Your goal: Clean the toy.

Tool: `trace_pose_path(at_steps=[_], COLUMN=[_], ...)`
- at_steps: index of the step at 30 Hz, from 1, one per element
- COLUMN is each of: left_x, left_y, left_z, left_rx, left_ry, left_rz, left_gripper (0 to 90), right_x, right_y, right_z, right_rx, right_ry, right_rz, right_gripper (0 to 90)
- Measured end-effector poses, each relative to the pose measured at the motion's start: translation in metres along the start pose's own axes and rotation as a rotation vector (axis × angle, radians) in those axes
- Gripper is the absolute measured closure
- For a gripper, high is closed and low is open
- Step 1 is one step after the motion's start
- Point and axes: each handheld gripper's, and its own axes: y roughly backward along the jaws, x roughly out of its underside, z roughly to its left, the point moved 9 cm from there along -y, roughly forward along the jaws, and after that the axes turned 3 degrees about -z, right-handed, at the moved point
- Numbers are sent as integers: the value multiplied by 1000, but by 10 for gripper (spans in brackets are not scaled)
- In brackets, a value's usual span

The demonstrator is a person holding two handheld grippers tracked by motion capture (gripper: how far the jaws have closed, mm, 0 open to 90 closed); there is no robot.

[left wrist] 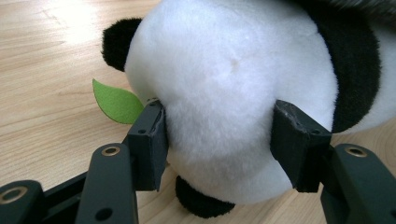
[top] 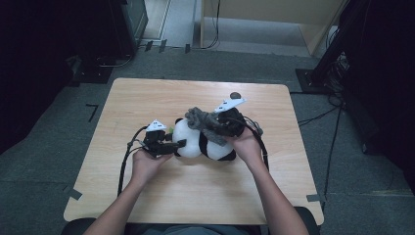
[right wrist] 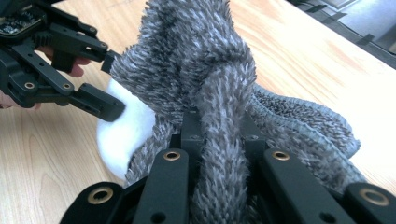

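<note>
High view: toy panda (top: 203,142) lies on its side near the middle of the desk (top: 147,98), head toward 9 o'clock, with a grey fuzzy cloth (top: 198,119) draped over its upper side.
Left gripper (top: 177,144): at 9 o'clock of the panda, held in the person's left hand (top: 147,164); cable trails back toward 6 o'clock.
Left fingers (left wrist: 149,140): spread to either side of the white head and pressing into the plush, so they grip the panda (left wrist: 233,93).
Leaf: green felt leaf (left wrist: 116,101) pokes out just beside one finger, below a black ear.
Right gripper (top: 215,122): over the panda's body, at 12 o'clock of the right hand (top: 244,147).
Right fingers (right wrist: 189,135): drawn close together, pinching a bunched fold of the grey cloth (right wrist: 205,70), which rises above them and spills down one side.
Right gripper view: white plush shows under the cloth; the left gripper (right wrist: 109,84) sits at 10 o'clock against it.
Far edge: small dark round object (top: 235,95) on the desk at 12 o'clock.
</note>
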Motion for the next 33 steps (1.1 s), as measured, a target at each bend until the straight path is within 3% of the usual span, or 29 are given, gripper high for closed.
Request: trace_pose_path(at_steps=[6, 10, 15, 23, 28, 33], left_x=[-1, -1, -2, -3, -3, -3], left_y=[0, 1, 0, -1, 0, 1], left_z=[-1, -1, -1, 0, 0, -1], left_rx=[8, 12, 13, 25, 32, 35], left_ry=[11, 10, 12, 26, 35, 45], left_rz=[0, -3, -12, -23, -15, -16], left_gripper=[416, 417, 417, 413, 408, 396], right_x=[11, 20, 27, 38, 30, 12], right_y=[21, 30, 36, 43, 46, 44], right_z=[-15, -25, -36, -52, -49, -34], right_rx=[37, 93, 85, 117, 96, 76], right_ry=[-36, -15, -78, -124, -147, -103], right_rz=[-44, -54, -74, -63, -78, -100], right_gripper=[790, 789, 789, 791, 803, 803])
